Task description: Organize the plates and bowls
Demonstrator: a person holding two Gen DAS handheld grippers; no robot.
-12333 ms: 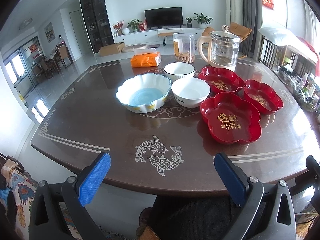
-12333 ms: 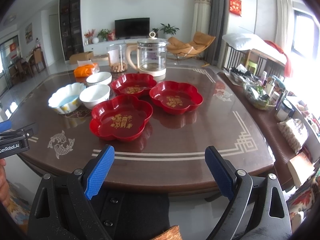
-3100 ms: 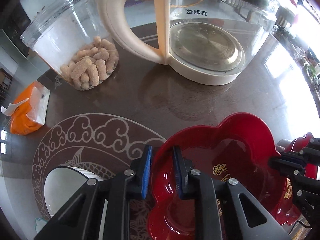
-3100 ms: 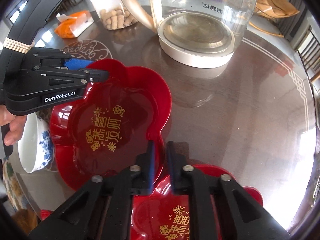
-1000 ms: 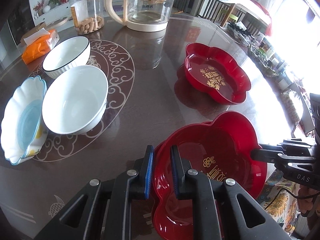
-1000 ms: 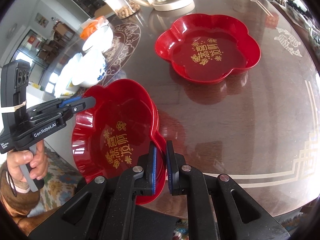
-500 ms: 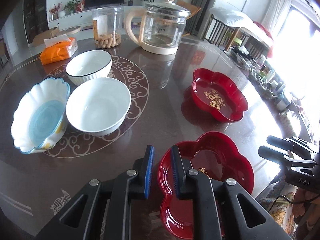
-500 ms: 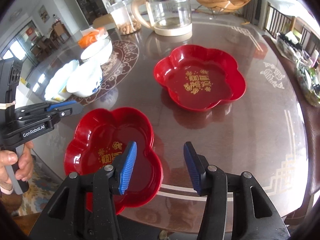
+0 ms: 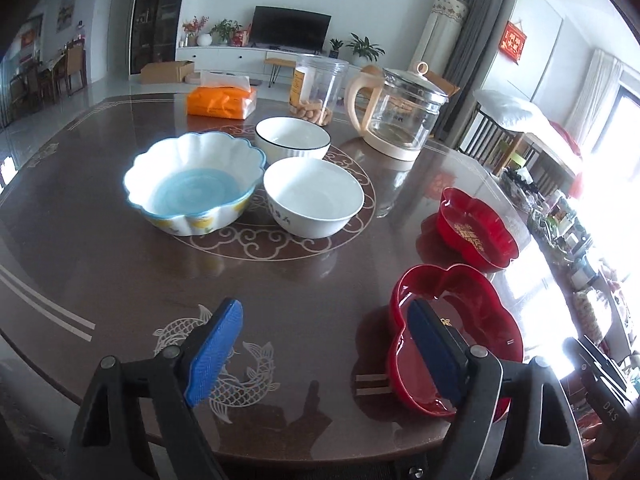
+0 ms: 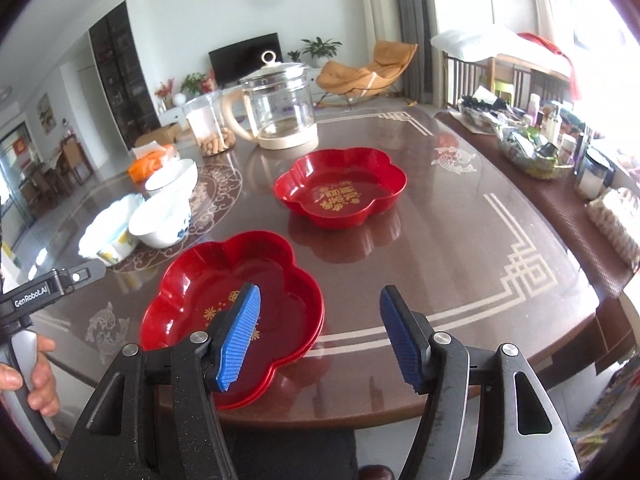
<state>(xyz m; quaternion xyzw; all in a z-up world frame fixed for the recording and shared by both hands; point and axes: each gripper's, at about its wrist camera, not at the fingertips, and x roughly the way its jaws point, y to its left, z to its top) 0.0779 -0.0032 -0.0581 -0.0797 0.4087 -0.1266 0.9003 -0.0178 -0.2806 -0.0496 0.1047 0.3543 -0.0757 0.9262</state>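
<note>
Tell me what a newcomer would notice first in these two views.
The glossy red flower-shaped plates stand out against the dark table: a stack of two at the near edge and a single one farther back, in front of the glass kettle. To their left sit three pale bowls, the scalloped blue one largest. Both tools, left and right, are opening their blue pads with nothing held between them.

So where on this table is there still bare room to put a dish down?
Bare wood lies right of the lone red plate, out to the corner line pattern, and at the near left edge around the fish inlay. It is crowded in the middle, where three bowls sit close together, and behind them by the kettle, jar and tissue pack.
</note>
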